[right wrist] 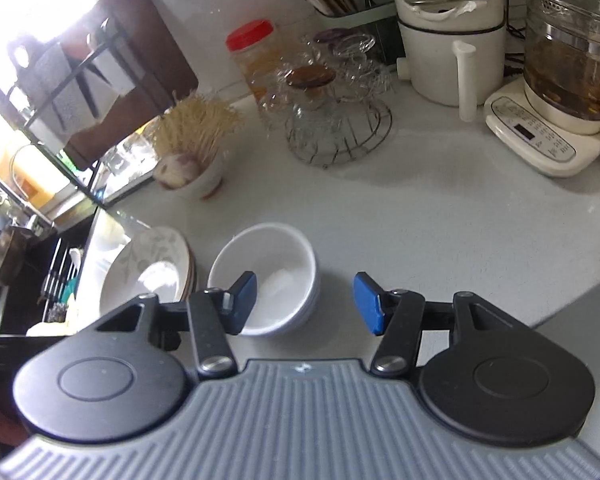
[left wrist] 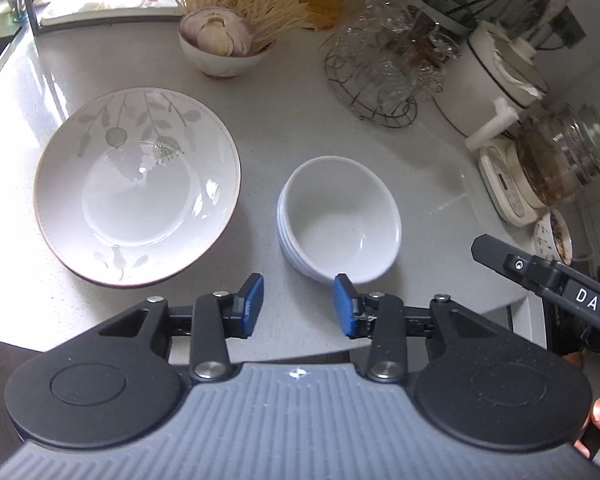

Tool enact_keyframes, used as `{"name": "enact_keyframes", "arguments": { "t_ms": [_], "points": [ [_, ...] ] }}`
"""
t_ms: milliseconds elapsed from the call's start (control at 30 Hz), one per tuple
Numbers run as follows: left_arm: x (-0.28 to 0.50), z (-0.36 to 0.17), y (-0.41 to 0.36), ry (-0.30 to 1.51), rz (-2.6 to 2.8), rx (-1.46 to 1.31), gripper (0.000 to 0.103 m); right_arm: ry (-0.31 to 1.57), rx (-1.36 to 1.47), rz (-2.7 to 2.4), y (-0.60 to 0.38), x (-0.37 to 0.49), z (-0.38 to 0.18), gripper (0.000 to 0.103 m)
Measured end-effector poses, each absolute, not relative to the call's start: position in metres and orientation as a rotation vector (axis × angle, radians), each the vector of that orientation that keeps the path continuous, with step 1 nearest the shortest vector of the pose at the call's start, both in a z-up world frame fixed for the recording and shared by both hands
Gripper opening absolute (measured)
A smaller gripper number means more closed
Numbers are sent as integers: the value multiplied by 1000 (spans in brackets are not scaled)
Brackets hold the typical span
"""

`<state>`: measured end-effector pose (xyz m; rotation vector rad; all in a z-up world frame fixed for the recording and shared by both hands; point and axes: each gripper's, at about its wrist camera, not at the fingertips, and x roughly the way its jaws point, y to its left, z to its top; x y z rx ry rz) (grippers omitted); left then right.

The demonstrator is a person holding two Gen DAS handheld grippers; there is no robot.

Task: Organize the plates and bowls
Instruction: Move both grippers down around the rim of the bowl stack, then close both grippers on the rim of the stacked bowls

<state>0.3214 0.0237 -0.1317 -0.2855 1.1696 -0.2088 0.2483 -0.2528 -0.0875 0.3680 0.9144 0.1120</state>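
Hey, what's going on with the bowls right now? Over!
Left gripper and right gripper: jaws open, empty. White bowls stacked beside leaf plate. Counter around them free.

Pale grey table (left wrist: 292, 128), crowded toward the back.

Leaf-patterned plates (left wrist: 136, 184) sat stacked just beside a stack of white bowls (left wrist: 340, 220), apart. Behind: a small bowl of garlic (left wrist: 224, 46), a wire basket of glassware (left wrist: 376, 84), a white pot (left wrist: 488, 76), and a glass kettle on its base (left wrist: 540, 172).
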Motion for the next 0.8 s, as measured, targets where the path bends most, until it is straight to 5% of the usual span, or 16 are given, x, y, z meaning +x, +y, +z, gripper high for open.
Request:
{"name": "enact_keyframes", "arguments": {
  "t_ms": [33, 100, 133, 500, 800],
  "points": [
    [325, -134, 23, 1174, -204, -292, 50, 922, 374, 114, -255, 254, -91, 58],
    [333, -140, 21, 1182, -189, -307, 54, 932, 423, 128, -261, 264, -98, 82],
    [337, -143, 20, 1191, -177, -315, 54, 935, 452, 140, -264, 269, -100, 84],
    [366, -181, 23, 1278, -103, -488, 55, 1073, 612, 246, -272, 314, -150, 82],
    [378, -195, 12, 1309, -54, -537, 55, 1174, 654, 288, -276, 337, -179, 54]
  ]
}}
